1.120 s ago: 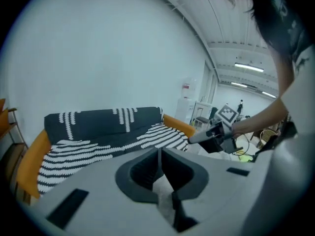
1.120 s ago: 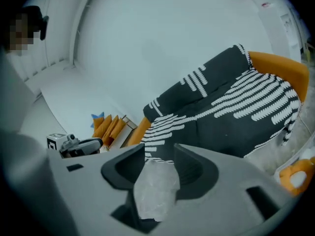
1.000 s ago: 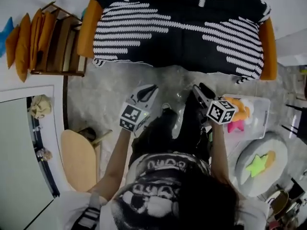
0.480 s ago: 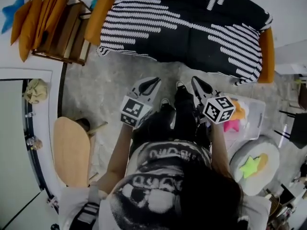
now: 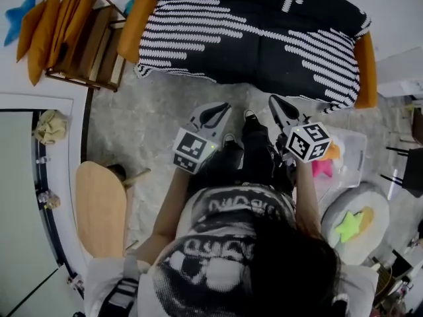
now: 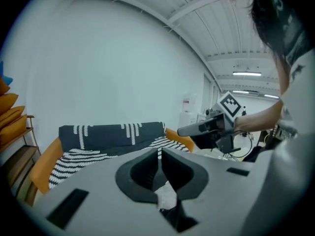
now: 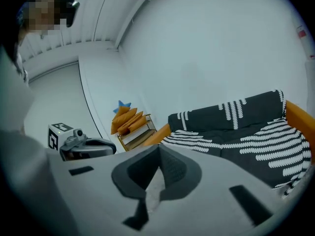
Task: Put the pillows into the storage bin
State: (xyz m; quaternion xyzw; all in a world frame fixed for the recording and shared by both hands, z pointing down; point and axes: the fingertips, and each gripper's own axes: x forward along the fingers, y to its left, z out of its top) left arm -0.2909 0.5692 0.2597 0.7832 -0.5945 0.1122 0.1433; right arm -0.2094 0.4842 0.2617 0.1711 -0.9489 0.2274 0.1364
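Several orange pillows (image 5: 39,35) and a blue star pillow (image 5: 16,17) stand on a wooden rack (image 5: 92,51) at the far left; the right gripper view shows them too (image 7: 127,119). The clear storage bin (image 5: 357,147) at the right holds an orange pillow (image 5: 332,152) and a pink one (image 5: 322,168). A green star pillow (image 5: 348,226) lies on a round grey cushion (image 5: 337,207). My left gripper (image 5: 223,105) (image 6: 160,151) and right gripper (image 5: 273,100) (image 7: 158,149) are held side by side in front of the person, both shut and empty.
A sofa (image 5: 264,51) under a black blanket with white stripes fills the far side. A wooden board (image 5: 99,207) lies on the pale rug at the left, beside a white-framed glass panel (image 5: 26,197). The person's legs and shoes (image 5: 248,150) are below the grippers.
The right gripper's jaws have closed. Both grippers have drifted slightly to the right and toward the sofa, and the head view has turned a little.
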